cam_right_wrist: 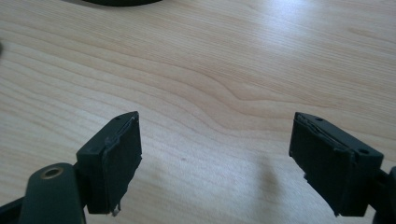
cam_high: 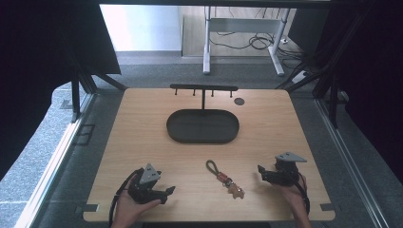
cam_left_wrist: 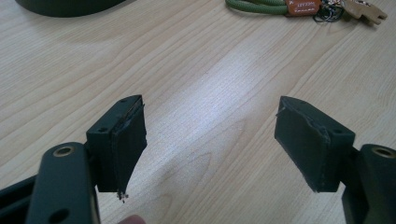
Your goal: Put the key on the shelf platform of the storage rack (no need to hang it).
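Note:
A keychain (cam_high: 225, 178) with a green cord loop, an orange tag and a wooden charm lies on the wooden table (cam_high: 142, 137) near the front, between my two grippers. My left gripper (cam_high: 167, 192) rests at the front left, held by a hand, its jaws wide apart over bare wood. In the left gripper view the left gripper (cam_left_wrist: 210, 140) is open and the keychain (cam_left_wrist: 303, 6) lies at the top right. My right gripper (cam_high: 261, 172) sits at the front right, also held by a hand. In the right gripper view the right gripper (cam_right_wrist: 215, 158) is open with only table between its jaws.
A dark oval tray (cam_high: 173, 127) sits mid-table, with a black T-shaped hook rack (cam_high: 203, 88) standing behind it. A small dark round disc (cam_high: 239, 101) lies near the back right. Beyond the table stand a white desk frame and cables on the floor.

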`<state>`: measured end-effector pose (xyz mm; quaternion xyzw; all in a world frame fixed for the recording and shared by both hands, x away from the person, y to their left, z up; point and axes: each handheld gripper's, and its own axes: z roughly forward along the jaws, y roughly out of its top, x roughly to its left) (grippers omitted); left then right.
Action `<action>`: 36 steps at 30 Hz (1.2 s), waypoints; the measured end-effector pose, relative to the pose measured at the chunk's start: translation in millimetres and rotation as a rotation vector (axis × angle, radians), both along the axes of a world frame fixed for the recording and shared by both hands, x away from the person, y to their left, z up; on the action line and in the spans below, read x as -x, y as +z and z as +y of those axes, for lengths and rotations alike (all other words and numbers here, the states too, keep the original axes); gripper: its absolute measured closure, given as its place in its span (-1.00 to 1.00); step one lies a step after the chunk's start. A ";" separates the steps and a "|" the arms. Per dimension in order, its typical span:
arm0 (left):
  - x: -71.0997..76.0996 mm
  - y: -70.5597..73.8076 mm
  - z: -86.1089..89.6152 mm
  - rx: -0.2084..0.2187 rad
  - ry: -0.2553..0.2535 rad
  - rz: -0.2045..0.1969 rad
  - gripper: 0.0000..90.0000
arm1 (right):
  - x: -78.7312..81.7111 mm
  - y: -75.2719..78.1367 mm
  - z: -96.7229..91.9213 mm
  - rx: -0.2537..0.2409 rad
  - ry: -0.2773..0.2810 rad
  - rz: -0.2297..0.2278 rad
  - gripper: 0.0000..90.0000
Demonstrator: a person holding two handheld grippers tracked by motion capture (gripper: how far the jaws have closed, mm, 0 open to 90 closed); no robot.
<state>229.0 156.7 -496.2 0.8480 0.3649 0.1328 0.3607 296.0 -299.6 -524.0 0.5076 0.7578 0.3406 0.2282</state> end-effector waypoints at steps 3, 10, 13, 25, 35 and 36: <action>1.1 0.3 0.1 0.003 -0.001 -0.001 -0.43 | 4.8 3.7 -6.6 -0.024 -0.006 -0.008 -0.56; 3.2 2.5 0.1 0.010 -0.008 -0.008 -0.43 | 12.8 5.4 -12.7 -0.037 0.009 0.012 -0.51; 3.2 2.9 0.7 0.014 -0.011 -0.008 -0.43 | 13.0 6.7 -14.0 -0.045 0.015 0.019 -0.47; 1.5 1.3 3.8 0.020 0.001 -0.002 -0.43 | 14.8 10.7 -16.2 -0.060 0.052 0.022 -0.35; 1.3 -0.8 -0.7 0.021 -0.013 0.007 -0.43 | 18.4 17.0 -19.5 -0.059 0.071 0.005 -0.30; 1.4 -0.8 -0.7 0.021 -0.014 0.007 -0.43 | 19.2 18.0 -19.6 -0.059 0.069 0.007 -0.28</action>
